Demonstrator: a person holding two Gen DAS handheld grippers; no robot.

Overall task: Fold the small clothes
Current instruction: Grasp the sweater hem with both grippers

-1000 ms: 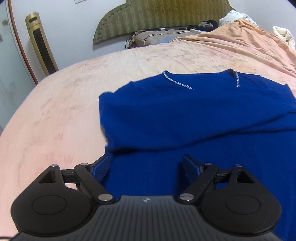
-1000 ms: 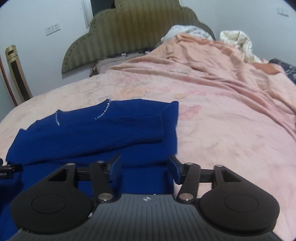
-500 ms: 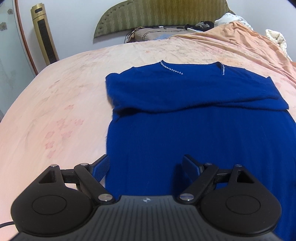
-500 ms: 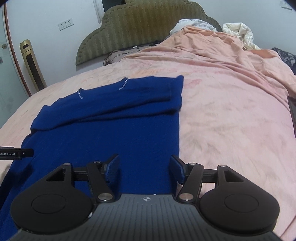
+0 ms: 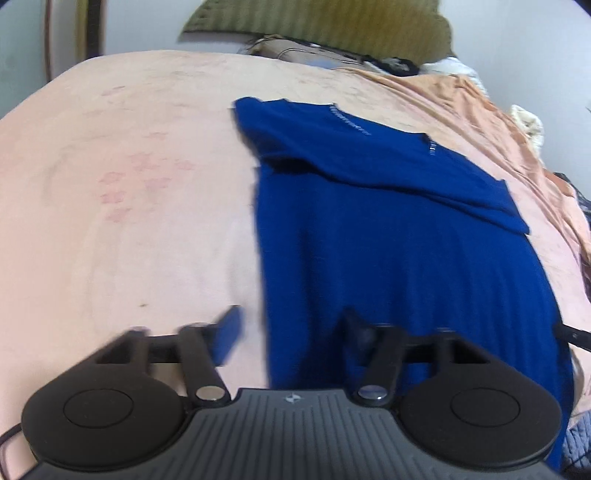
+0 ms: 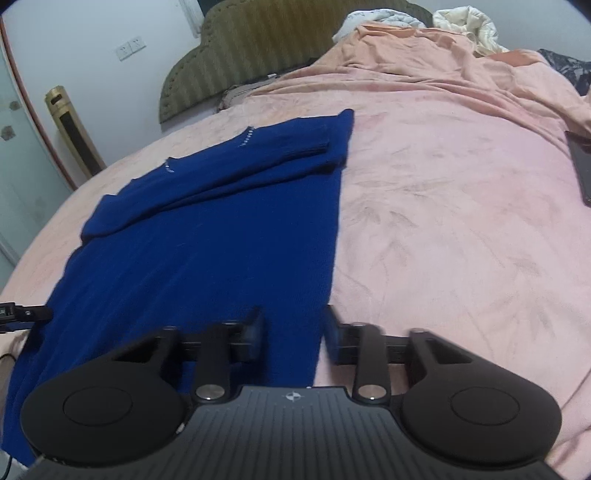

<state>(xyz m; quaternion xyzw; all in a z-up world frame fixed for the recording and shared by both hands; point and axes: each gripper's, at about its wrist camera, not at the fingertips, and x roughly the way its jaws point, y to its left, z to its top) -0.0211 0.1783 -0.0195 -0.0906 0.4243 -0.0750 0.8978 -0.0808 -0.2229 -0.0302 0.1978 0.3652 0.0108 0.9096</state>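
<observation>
A dark blue knit sweater (image 5: pixel 399 236) lies flat on the pink bed, both sleeves folded across its chest; it also shows in the right wrist view (image 6: pixel 221 229). My left gripper (image 5: pixel 291 332) is open and empty, straddling the sweater's lower left edge. My right gripper (image 6: pixel 293 332) is open and empty, straddling the sweater's lower right edge. The tip of the left gripper (image 6: pixel 22 314) shows at the far left of the right wrist view.
The pink bedspread (image 6: pixel 461 221) covers the bed. A bunched orange blanket (image 6: pixel 424 48) and white bedding (image 6: pixel 469 22) lie near the olive headboard (image 6: pixel 258 40). A dark flat device (image 6: pixel 581 166) lies at the right. A gold tower unit (image 6: pixel 74 136) stands by the wall.
Both grippers have pulled back from the folded sleeves toward the sweater's hem, the left shifting to its left edge and the right to its right edge. Both stay open.
</observation>
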